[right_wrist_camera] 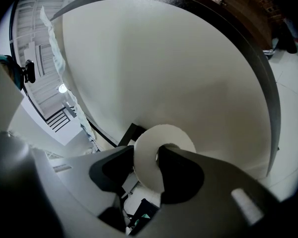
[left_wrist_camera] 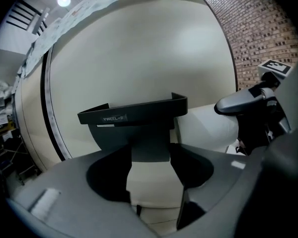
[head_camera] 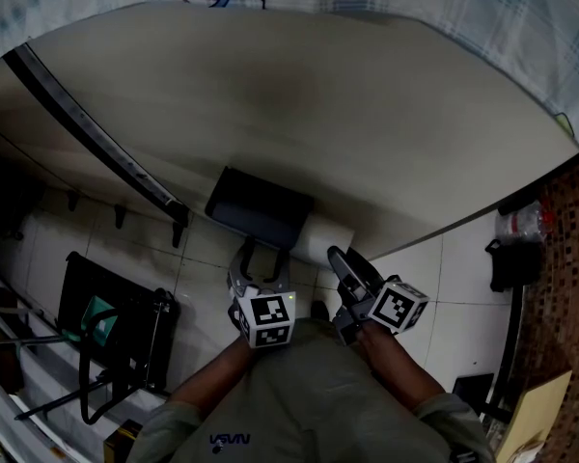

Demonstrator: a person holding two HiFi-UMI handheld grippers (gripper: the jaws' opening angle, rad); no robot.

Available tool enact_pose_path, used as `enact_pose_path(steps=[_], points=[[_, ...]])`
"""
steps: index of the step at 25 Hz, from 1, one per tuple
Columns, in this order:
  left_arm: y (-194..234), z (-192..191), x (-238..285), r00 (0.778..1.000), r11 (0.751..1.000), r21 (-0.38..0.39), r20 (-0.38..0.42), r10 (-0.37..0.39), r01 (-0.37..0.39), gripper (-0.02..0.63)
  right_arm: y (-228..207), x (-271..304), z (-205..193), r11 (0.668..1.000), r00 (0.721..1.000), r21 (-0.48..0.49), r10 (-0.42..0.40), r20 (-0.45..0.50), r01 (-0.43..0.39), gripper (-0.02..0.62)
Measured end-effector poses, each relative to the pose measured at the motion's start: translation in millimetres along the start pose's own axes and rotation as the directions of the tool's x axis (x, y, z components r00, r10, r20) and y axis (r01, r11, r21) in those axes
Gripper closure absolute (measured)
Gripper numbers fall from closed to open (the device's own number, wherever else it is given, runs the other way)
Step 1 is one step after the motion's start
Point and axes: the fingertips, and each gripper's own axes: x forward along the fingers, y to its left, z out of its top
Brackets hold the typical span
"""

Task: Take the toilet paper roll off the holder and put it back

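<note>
Pinching the toilet paper roll point(right_wrist_camera: 176, 134) with the right tongs point(right_wrist_camera: 145, 155): 1 jaw poked into the hole, 1 outside, for a tight hold on the soft wall. Found at 4 o'clock of the black holder point(head_camera: 261, 210), right against its end, likely placed to slide sideways. Holding the left tongs point(left_wrist_camera: 151, 155) spread wide around the holder's stem, not squeezing, probably to stay close and steady it.

Two grippers show, left gripper point(head_camera: 263, 258) and right gripper point(head_camera: 343, 258), plus one toilet paper roll point(head_camera: 323, 242) and one holder point(head_camera: 261, 208).
</note>
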Motion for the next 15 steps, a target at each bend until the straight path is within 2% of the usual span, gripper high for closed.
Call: enact_pose_path(steps=[3,15], points=[[0.7,-2.0,-3.1,1.000,1.000,0.010,-0.014,0.009,-0.009,0.356,-2.2,0.5,-1.4,1.000,1.000,0.003,-0.020,-0.008,0.020,0.440],[2.4,-9.1,-19.5,1.000,1.000,-0.025,-0.012,-0.018,0.018,0.359,8.8,13.6,-7.4,0.998,0.998,0.022,0.055,-0.018,-0.054,0.440]])
